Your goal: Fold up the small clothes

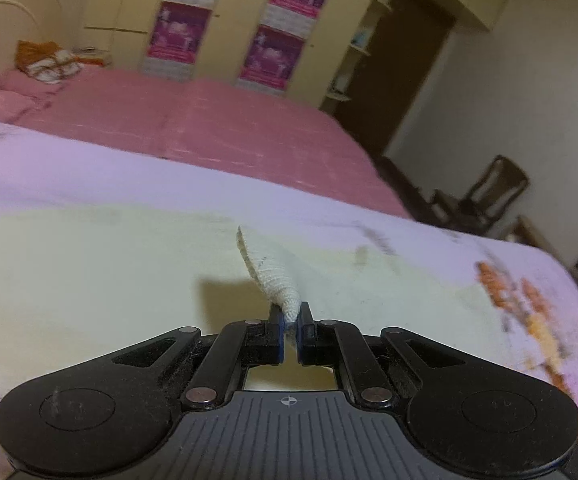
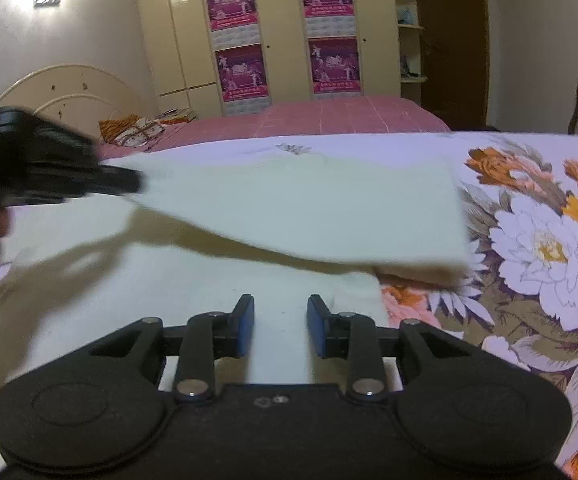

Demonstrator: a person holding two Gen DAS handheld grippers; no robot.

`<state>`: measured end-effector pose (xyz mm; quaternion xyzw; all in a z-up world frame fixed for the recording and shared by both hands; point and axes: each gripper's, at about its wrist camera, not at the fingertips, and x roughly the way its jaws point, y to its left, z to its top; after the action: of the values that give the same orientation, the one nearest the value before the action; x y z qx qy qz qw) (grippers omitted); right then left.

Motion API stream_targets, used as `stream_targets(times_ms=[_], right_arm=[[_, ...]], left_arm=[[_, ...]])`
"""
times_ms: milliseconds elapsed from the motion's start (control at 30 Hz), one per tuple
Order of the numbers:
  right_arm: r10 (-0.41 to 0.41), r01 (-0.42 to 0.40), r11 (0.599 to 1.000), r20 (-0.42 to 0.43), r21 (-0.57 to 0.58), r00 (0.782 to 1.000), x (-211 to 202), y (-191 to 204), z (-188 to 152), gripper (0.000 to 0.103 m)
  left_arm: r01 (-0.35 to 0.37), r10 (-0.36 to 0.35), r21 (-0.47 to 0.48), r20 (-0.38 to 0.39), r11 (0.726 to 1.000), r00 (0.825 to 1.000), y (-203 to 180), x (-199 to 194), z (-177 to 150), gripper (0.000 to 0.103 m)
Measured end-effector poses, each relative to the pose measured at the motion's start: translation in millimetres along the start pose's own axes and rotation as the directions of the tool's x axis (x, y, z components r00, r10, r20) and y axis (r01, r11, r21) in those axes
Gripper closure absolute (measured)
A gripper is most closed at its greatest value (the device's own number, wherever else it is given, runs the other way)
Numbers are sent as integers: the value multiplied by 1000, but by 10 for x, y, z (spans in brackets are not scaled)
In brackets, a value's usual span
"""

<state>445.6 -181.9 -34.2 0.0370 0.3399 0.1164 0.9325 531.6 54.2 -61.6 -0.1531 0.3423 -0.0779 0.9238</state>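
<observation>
garment: a small pale cream cloth point(image 2: 301, 204), plain and knitted-looking at its edge
state: partly folded, one flap raised and stretched in the air above the lower layer point(image 2: 217, 280)
pose: the lifted corner point(image 1: 277, 280) is pinched into a narrow ridge; the flap casts a shadow beneath
place: spread on a floral bedsheet point(image 2: 537, 240), its right edge beside the big white flower

Cream cloth point(image 2: 289, 208) lies on floral bedspread point(image 2: 537, 240).
</observation>
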Motion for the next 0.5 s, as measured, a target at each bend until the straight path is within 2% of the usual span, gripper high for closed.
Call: stream_targets(times_ms=[67,167,333,500], right_arm=[[46,-46,994,0,98,999,0,-110,4,68],[123,-126,957,27,262,992,21,-306,18,52],[177,-187,881,63,435,982,124,-565,75,51],[188,-209,798,95,565,977,183,-807,68,51]], left_arm=[[-29,28,-26,-8,999,1000,200,-39,-21,98],[-55,55,-60,-7,997,998,423,-76,-80,98],[-73,73,-81,-7,994,997,652,-64,-187,98],[-87,87,-102,-3,991,996,793,-95,-211,98]])
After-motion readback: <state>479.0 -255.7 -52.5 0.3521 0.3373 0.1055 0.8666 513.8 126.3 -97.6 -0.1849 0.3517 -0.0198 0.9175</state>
